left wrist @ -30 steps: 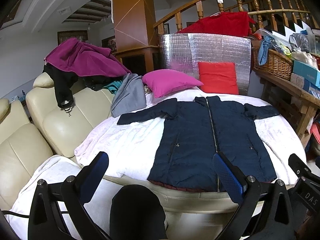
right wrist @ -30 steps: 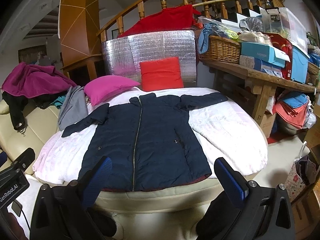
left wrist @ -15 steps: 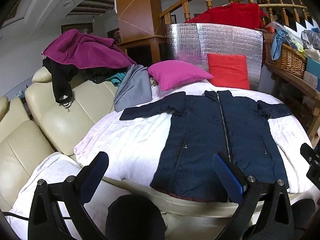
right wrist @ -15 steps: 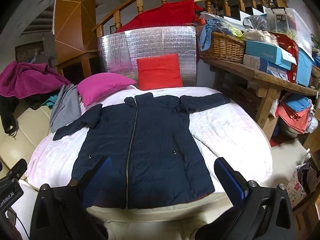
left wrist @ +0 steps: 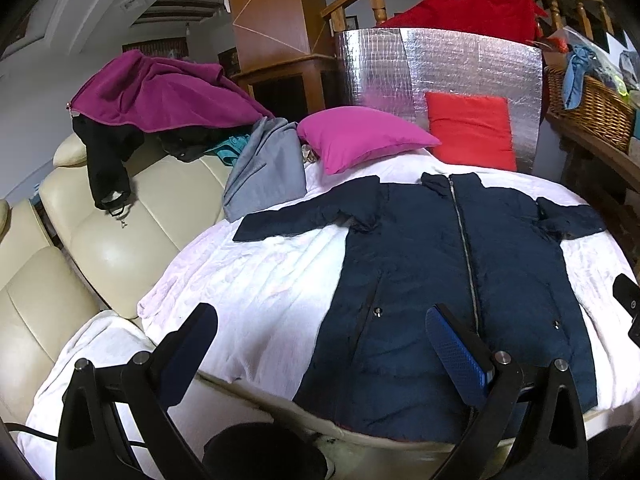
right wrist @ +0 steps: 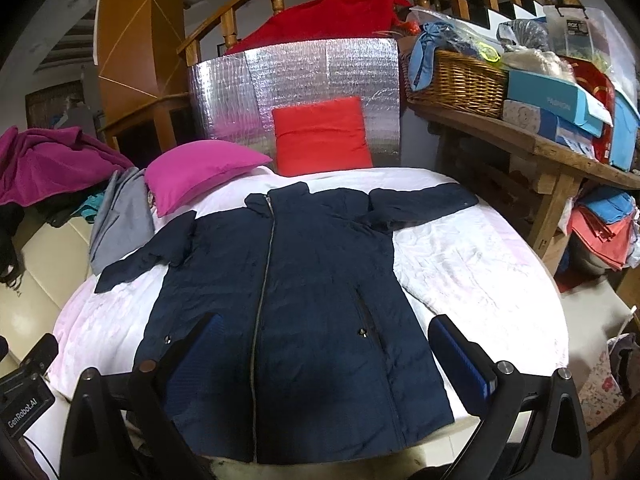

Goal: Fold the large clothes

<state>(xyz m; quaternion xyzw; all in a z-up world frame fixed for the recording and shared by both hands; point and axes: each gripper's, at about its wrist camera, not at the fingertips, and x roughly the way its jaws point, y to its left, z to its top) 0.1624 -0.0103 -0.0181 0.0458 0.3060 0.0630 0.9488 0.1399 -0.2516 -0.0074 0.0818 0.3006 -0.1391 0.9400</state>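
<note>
Navy coat lies flat and zipped on the white blanket, sleeves spread, nothing folded yet. Left tongs and right tongs hover over the hem, both spread wide, empty. Next, I'd say: pinch a sleeve and fold it across.

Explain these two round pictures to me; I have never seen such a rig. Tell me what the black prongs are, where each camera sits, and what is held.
A person holds a two-finger gripper in each hand; a fisheye camera on each looks along its fingers. One picture is from the left gripper, the other from the right gripper. Both are open and hold nothing. On the white blanket lies a navy zip-up coat, flat, with sleeves spread. Behind it sit a pink cushion and a red cushion.
</note>
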